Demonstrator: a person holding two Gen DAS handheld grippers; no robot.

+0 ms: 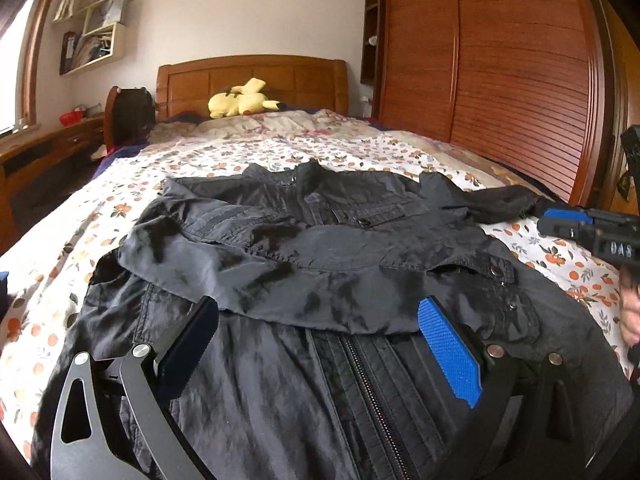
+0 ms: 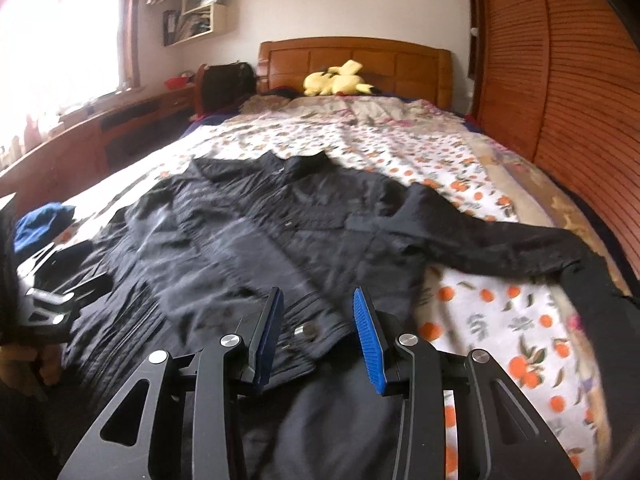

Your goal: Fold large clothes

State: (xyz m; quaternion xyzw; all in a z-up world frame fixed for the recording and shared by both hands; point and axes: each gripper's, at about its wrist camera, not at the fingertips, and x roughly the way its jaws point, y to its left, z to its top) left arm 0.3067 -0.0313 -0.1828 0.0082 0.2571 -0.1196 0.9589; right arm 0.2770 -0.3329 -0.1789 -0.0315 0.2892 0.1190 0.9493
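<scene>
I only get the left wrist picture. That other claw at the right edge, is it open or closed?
Observer: Open. The right claw hangs over the black jacket's hem, gripping nothing.
Operator: Where does the sleeve on that side go?
Observer: The sleeve lies stretched sideways over the flowered bedspread, not folded in.
Operator: Anything on the other side?
Observer: A blue cloth lies near the jacket's left side.

Thing: jacket [image 1: 320, 264], dark, thin creased fabric
Front: zip [image 1: 372, 392], flapped pockets with snaps
Pose: front up, spread flat, collar [image 2: 300, 162] at the far end
Left sleeve: folded across the chest
Right sleeve [image 2: 492, 240]: stretched out sideways
Place: flowered bedspread [image 2: 500, 312], hem at the near edge
</scene>
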